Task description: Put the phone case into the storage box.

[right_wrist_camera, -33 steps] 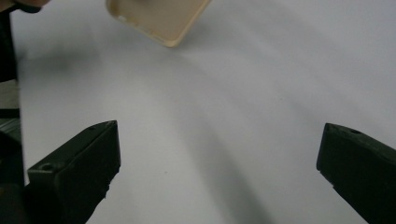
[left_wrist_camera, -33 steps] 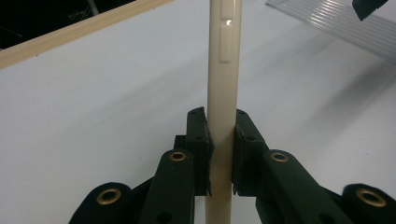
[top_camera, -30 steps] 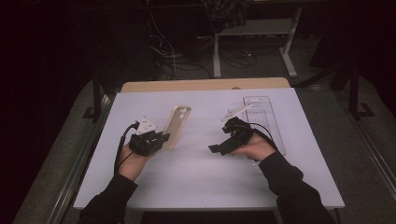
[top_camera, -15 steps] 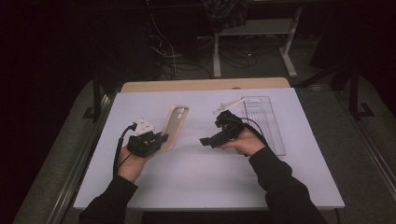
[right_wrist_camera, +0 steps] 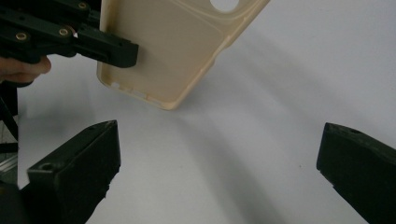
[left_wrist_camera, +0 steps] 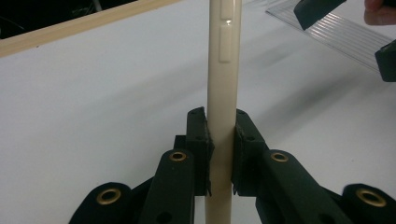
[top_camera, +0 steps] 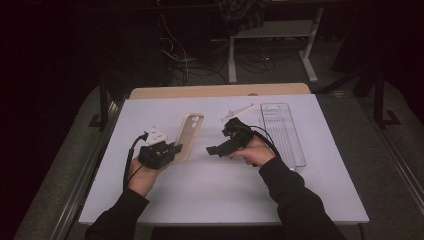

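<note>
Between the left hand-held gripper [left_wrist_camera: 220, 154] jaws, a cream phone case [left_wrist_camera: 223, 84] edge-on.

The left tongs [top_camera: 172, 148] pinch the near end of a cream phone case [top_camera: 189, 135] on the white counter [top_camera: 210, 200]. The right tongs [top_camera: 215, 149] are open, just right of the case. A clear tray [top_camera: 287, 140] lies further right.

Beyond my left gripper's [left_wrist_camera: 219, 154] jaws the phone case [left_wrist_camera: 223, 70] runs off the top edge; my jaws hide its clamped stretch.
</note>
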`<state>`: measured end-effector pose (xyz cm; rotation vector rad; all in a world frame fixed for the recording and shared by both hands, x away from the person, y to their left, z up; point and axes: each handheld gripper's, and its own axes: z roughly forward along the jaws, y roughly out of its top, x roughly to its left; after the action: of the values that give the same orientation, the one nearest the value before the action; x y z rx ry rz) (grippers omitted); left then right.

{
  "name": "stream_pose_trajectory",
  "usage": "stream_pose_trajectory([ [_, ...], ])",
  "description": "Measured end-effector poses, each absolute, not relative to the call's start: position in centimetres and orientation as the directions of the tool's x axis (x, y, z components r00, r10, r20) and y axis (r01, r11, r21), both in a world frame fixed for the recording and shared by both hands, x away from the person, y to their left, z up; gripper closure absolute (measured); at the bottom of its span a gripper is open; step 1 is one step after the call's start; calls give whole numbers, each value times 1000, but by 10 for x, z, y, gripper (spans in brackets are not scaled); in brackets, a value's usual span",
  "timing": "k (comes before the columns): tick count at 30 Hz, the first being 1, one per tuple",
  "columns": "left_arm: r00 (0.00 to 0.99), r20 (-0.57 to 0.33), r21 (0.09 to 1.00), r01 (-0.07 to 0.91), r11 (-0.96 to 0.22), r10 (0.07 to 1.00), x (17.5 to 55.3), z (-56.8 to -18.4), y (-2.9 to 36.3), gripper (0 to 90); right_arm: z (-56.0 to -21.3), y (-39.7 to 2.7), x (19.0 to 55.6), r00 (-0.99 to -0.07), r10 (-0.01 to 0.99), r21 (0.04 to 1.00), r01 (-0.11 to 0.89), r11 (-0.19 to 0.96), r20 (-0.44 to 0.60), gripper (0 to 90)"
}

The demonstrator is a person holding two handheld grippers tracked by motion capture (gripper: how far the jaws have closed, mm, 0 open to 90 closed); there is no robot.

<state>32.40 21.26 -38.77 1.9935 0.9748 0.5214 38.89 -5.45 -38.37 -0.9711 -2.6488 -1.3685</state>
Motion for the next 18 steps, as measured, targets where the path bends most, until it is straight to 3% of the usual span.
stream_pose_trajectory([
  [18,631,-16,834,437,-337,776,318,-391,191,800,-388,-52,391,-793,496,752,556,355,352,0],
])
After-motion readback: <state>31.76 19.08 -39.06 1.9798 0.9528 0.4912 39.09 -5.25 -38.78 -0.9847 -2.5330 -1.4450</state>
